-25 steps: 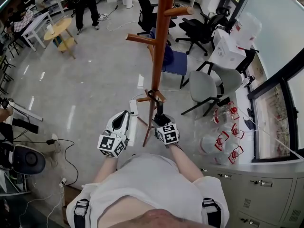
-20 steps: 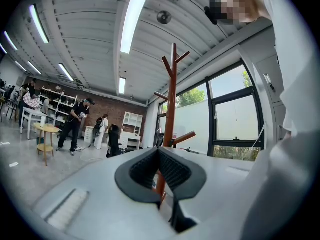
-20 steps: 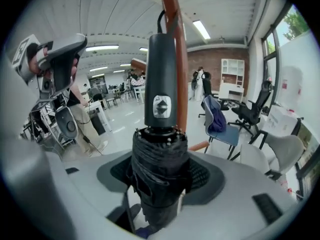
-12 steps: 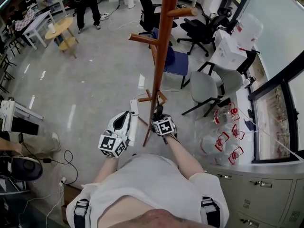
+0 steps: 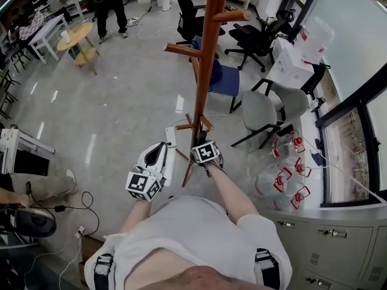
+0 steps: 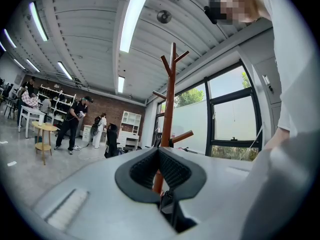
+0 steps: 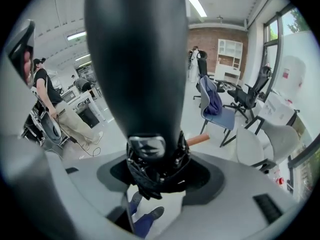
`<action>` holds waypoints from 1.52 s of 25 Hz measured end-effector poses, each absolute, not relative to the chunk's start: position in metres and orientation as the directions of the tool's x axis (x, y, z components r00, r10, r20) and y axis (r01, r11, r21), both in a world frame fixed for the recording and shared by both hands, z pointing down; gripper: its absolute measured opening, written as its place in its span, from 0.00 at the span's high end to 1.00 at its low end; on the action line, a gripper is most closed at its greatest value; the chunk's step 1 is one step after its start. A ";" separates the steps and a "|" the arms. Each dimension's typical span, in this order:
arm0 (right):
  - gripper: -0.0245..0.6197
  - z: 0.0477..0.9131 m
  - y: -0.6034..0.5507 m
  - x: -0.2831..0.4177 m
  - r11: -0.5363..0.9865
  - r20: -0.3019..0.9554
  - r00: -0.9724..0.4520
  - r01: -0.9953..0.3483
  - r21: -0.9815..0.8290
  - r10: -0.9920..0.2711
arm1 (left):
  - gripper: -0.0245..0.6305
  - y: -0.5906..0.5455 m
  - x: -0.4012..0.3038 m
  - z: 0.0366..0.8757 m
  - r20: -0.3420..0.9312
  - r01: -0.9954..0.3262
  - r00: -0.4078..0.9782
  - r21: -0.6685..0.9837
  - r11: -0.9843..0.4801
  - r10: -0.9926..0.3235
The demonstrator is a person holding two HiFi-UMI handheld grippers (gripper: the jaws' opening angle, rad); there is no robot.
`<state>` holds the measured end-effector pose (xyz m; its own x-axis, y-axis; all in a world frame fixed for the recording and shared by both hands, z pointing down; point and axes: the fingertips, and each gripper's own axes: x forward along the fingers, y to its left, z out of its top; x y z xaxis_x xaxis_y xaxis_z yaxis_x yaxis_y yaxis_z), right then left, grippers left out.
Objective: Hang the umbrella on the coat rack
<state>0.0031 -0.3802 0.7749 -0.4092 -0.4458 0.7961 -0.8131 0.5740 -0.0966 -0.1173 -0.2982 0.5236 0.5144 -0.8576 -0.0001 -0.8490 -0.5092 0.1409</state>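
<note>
Umbrella [image 7: 135, 59] pinched in right tongs [image 7: 155, 171], apparently not yet hung on coat rack [image 5: 205, 59] just ahead; left tongs [image 6: 159, 154] pressed together, empty.

No word, number or brand can be read anywhere. The left gripper [image 5: 159, 148] and the right gripper [image 5: 202, 140] each carry a white cube [image 5: 144, 185] printed with black square marker patterns, not letters. The red label on the large translucent jug [image 5: 314, 36] is too small to read.
</note>
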 end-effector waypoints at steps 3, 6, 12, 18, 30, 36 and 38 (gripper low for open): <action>0.55 0.773 -0.381 0.000 0.574 0.800 -0.413 -0.812 -0.107 -0.435 | 0.95 -0.299 -0.120 0.526 0.006 -0.852 0.510 0.142 -0.504 -0.860; 0.55 0.774 -0.380 0.000 0.574 0.809 -0.415 -0.810 -0.120 -0.417 | 0.95 -0.299 -0.118 0.526 0.009 -0.850 0.513 0.144 -0.507 -0.858; 0.55 0.774 -0.380 0.004 0.554 0.815 -0.393 -0.826 -0.110 -0.425 | 0.95 -0.299 -0.116 0.525 0.005 -0.846 0.521 0.141 -0.515 -0.854; 0.48 0.773 -0.379 0.010 0.520 0.821 -0.386 -0.844 -0.130 -0.421 | 0.95 -0.299 -0.114 0.526 0.007 -0.842 0.527 0.141 -0.521 -0.850; 0.46 0.689 -0.368 0.041 0.458 0.721 -0.453 -0.864 -0.209 -0.524 | 0.95 -0.300 -0.109 0.520 -0.003 -0.830 0.544 0.143 -0.538 -0.839; 0.46 0.598 -0.366 0.056 0.454 0.570 -0.486 -0.866 -0.210 -0.663 | 0.95 -0.303 -0.109 0.507 -0.029 -0.827 0.547 0.138 -0.545 -0.837; 0.46 0.566 -0.364 0.062 0.445 0.496 -0.466 -0.879 -0.168 -0.733 | 0.95 -0.305 -0.111 0.499 -0.043 -0.828 0.545 0.133 -0.545 -0.837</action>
